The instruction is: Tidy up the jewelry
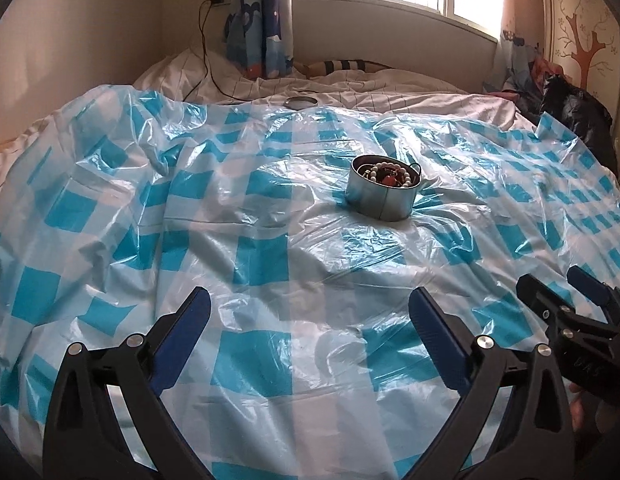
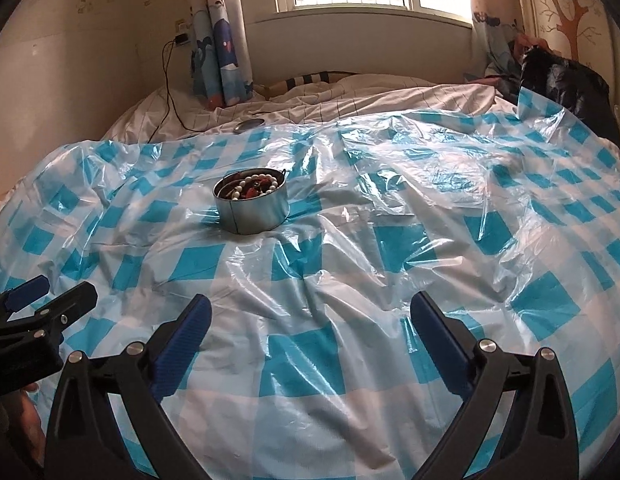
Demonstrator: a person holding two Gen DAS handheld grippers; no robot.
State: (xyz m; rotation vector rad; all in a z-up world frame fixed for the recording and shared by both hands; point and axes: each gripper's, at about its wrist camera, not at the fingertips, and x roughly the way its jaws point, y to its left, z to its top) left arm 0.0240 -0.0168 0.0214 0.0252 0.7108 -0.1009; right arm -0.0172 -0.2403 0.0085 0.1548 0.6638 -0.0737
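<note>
Both grippers hang wide apart and empty, left (image 1: 310, 312) and right (image 2: 310, 316), over the crinkled sheet (image 1: 269, 264). The tin (image 1: 384, 186) of beads sits at one o'clock from the left. Risk: soft bedding lets a nudged tin tip, spilling beads.

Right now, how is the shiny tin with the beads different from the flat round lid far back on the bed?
The tin stands tall and open with a white bead bracelet inside; the lid lies flat, holding nothing. The tin sits on the checked plastic sheet; the lid rests at the sheet's far edge. Both are round, silvery metal.
</note>
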